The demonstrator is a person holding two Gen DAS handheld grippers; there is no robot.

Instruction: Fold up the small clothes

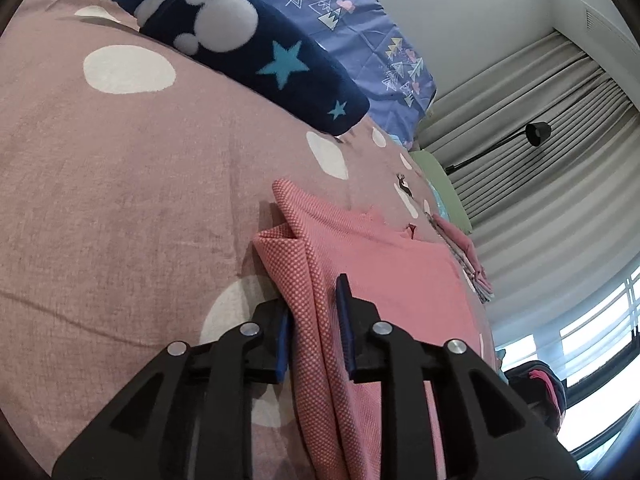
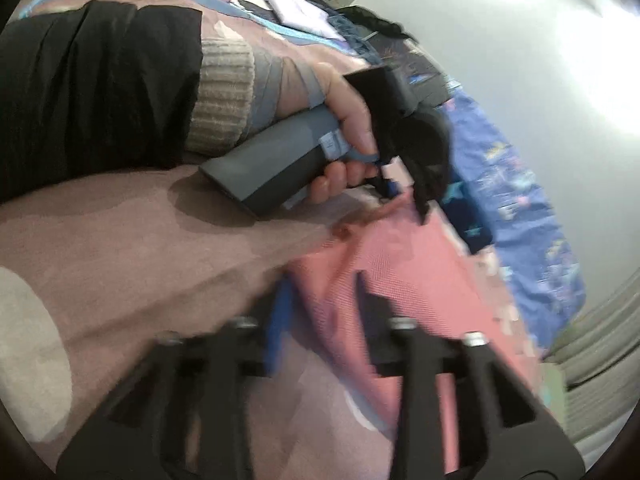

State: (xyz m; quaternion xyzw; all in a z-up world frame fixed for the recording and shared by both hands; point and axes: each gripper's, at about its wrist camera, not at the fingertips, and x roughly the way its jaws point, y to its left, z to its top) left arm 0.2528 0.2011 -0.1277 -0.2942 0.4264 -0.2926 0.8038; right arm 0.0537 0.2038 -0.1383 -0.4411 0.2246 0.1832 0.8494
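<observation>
A pink mesh-textured small garment (image 1: 384,276) lies on the dusty-pink bedsheet (image 1: 120,184). A folded edge of it bunches up between the blue-padded fingers of my left gripper (image 1: 316,312), which are partly apart with cloth between them. In the right wrist view the same garment (image 2: 404,264) lies ahead, and my right gripper (image 2: 324,304) stands open around its near edge; this view is blurred. The left gripper (image 2: 396,188), held in a hand, touches the garment's far edge.
A navy fleece blanket (image 1: 256,52) with white shapes and blue stars and a purple patterned quilt (image 1: 360,36) lie at the bed's far side. Folded clothes (image 1: 464,252) sit beyond the garment. Curtains, a lamp and a window are at right.
</observation>
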